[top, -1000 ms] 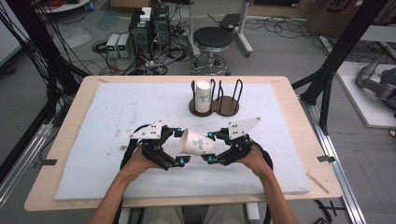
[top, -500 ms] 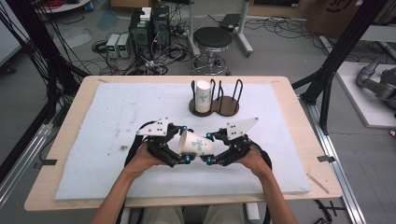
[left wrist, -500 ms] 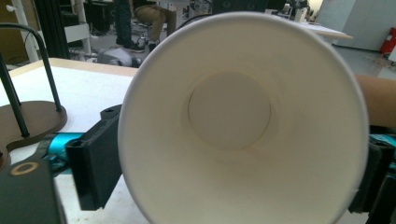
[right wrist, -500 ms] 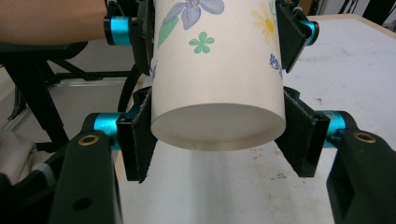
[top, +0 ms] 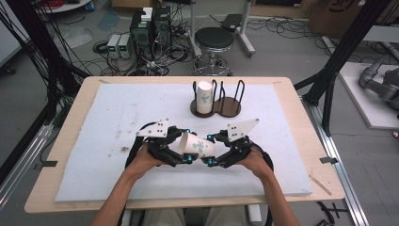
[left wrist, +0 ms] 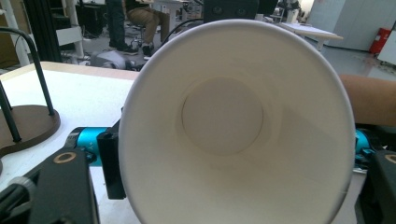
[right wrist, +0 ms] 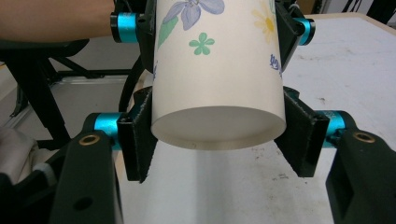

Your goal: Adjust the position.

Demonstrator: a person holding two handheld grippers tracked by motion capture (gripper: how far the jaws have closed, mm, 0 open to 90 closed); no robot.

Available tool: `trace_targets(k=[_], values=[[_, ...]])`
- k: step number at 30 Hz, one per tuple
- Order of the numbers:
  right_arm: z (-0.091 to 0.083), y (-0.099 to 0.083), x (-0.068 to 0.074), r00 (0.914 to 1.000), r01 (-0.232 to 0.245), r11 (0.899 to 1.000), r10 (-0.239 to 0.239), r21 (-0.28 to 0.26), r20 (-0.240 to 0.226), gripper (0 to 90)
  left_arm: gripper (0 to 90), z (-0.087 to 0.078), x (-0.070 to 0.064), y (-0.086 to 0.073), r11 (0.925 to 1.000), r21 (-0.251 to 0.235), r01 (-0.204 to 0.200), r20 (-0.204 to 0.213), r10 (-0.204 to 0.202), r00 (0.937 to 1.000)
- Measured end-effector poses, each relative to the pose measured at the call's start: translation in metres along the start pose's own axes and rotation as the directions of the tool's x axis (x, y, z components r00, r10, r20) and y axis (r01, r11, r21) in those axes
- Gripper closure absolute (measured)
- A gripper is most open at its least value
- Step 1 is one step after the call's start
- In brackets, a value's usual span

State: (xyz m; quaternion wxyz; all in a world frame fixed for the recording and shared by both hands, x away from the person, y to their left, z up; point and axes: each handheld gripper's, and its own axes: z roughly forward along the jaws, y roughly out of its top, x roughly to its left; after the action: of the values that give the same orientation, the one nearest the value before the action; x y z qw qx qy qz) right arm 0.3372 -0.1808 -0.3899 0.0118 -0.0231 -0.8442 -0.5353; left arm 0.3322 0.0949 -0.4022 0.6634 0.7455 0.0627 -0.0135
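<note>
Light, crushable paper cup, clamped near base by right gripper, near rim by left gripper; best held gently.

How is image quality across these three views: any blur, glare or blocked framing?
High view: evenly lit and soft, with the paper cup small. Left gripper view: the cup's open mouth blocks most of the frame, no glare. Right gripper view: sharp on the cup base; faint shadow on the table beneath.

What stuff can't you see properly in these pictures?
- Left gripper view: the paper cup faces the camera mouth-first, hiding the table behind it and the flower print on its outside.
- Right gripper view: the cup's rim is cut off by the top edge.
- High view: the print on the cup in the holder is too small to read.
</note>
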Motion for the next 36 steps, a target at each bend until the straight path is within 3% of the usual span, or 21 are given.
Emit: trace_targets(k=[6,8,9,17,20,24,28,30,31,33,34,36], values=[[0.000,0.000,0.001,1.0000,-0.005,1.000,0.005,0.007,0.003,35.5,26.1,0.000,-0.001,0.000,0.9999,0.010,-0.006,-0.005,0.006,1.0000],[0.002,0.000,0.001,0.9995,-0.025,1.000,0.025,0.003,0.019,19.9,26.0,-0.001,-0.001,0.001,1.0000,0.009,-0.003,-0.014,0.003,0.9999],[0.002,0.000,0.001,0.9982,-0.046,0.999,0.046,0.002,0.039,17.8,26.1,-0.002,-0.001,0.001,1.0000,0.007,-0.001,-0.020,0.001,0.9998],[-0.002,-0.002,0.003,0.9951,-0.054,0.998,0.052,0.017,0.084,17.8,26.3,-0.007,-0.001,0.001,0.9990,0.044,-0.004,-0.054,0.006,0.9985],[-0.004,-0.005,0.005,0.9896,-0.060,0.998,0.058,0.012,0.131,17.8,26.3,-0.009,0.000,0.003,0.9967,0.080,-0.007,-0.067,0.013,0.9977],[-0.008,-0.014,0.006,0.9756,-0.079,0.997,0.080,-0.015,0.204,17.8,26.3,-0.013,0.001,0.006,0.9941,0.108,0.005,-0.089,0.005,0.9960],[-0.014,-0.023,0.007,0.9542,-0.107,0.994,0.111,-0.027,0.278,17.8,26.4,-0.017,0.005,0.008,0.9875,0.158,0.011,-0.112,0.007,0.9937],[-0.017,-0.028,0.008,0.9362,-0.126,0.992,0.129,-0.029,0.327,17.8,26.5,-0.019,0.007,0.010,0.9825,0.186,0.015,-0.124,0.009,0.9923],[-0.019,-0.030,0.009,0.9317,-0.143,0.989,0.145,-0.032,0.333,17.9,26.6,-0.019,0.008,0.011,0.9783,0.207,0.016,-0.131,0.011,0.9914],[-0.022,-0.035,0.009,0.9018,-0.144,0.989,0.149,-0.044,0.406,17.9,26.5,-0.020,0.010,0.013,0.9726,0.232,0.019,-0.138,0.013,0.9903],[-0.024,-0.038,0.010,0.8923,-0.156,0.987,0.161,-0.046,0.422,17.9,26.6,-0.020,0.011,0.014,0.9702,0.241,0.022,-0.136,0.011,0.9907],[-0.028,-0.045,0.012,0.8588,-0.178,0.983,0.178,-0.047,0.480,17.9,26.6,-0.021,0.012,0.015,0.9628,0.269,0.019,-0.148,0.022,0.9887]])
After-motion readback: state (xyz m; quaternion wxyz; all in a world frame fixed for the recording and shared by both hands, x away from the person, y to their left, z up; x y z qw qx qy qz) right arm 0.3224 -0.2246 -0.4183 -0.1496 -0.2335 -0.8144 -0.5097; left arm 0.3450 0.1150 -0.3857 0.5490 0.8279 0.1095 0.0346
